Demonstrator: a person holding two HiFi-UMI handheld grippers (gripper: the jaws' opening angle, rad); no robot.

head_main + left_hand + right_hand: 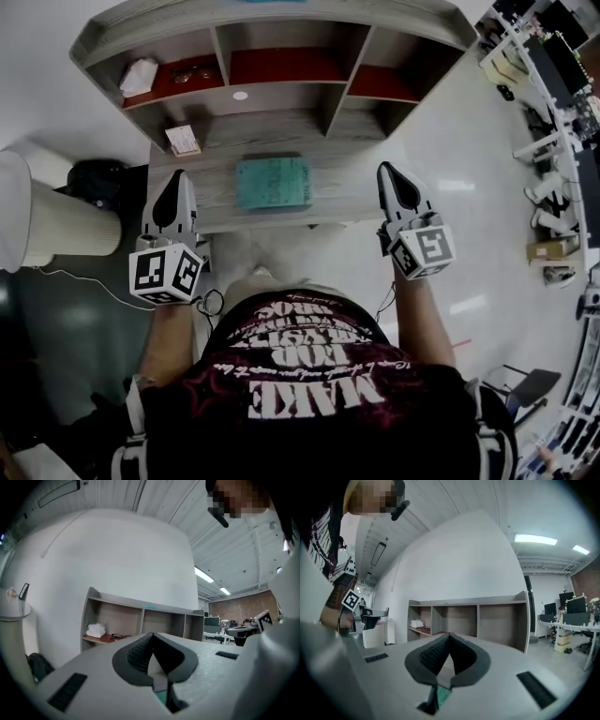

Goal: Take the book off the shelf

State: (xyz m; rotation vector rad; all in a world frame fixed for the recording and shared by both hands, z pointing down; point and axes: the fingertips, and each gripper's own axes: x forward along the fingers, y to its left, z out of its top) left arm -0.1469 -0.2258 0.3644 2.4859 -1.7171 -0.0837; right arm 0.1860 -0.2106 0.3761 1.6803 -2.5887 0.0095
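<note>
A teal book [273,182] lies flat on the grey wooden board in front of the open shelf unit [281,19]. My left gripper [175,178] hovers at the board's left end, left of the book, shut with nothing in it. At the board's right end is my right gripper [389,170], also shut and empty, right of the book. In the left gripper view the closed gripper tips [153,635] point at the shelf unit [140,605], and a teal sliver [161,697] shows below them. The right gripper view shows the same closed tips [449,635], shelf unit [487,603] and teal sliver [442,695].
A white cloth [139,77] and glasses [195,71] rest in the left cubby. A small booklet [183,140] lies at the board's back left. A pale round stand [56,225] and a black bag [98,178] are to the left, with office desks [553,112] on the right.
</note>
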